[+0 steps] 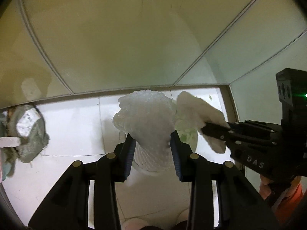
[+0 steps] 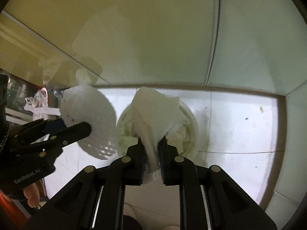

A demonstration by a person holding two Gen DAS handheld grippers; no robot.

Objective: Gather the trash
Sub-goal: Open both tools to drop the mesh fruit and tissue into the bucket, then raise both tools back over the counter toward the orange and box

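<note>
1. The left gripper [image 1: 153,145] has its fingers closed on a white foam fruit net [image 1: 145,115], pinching it at its lower part so the bulk fans out above the fingers.
2. The right gripper [image 2: 151,147] has its fingers clamped on a crumpled white tissue [image 2: 153,111], which hangs over a white bowl [image 2: 193,122] that holds green scraps.
3. Both pieces are held clear of the white table [image 2: 239,118], close to its back corner where the panels meet; in the left wrist view the foam net and tissue sit just beside each other, possibly touching.
4. To do this step well, I judge that both grips should stay firm while the trash is carried. The net is light and springy and could slip free.
5. The tissue should come away without dragging the bowl or its rim.
6. The right gripper reaches in low from the right, angled toward the bowl; the left points forward at the back panel.
7. A grey-green cloth bundle [image 1: 32,134] lies at the far left of the table, well apart.
</note>
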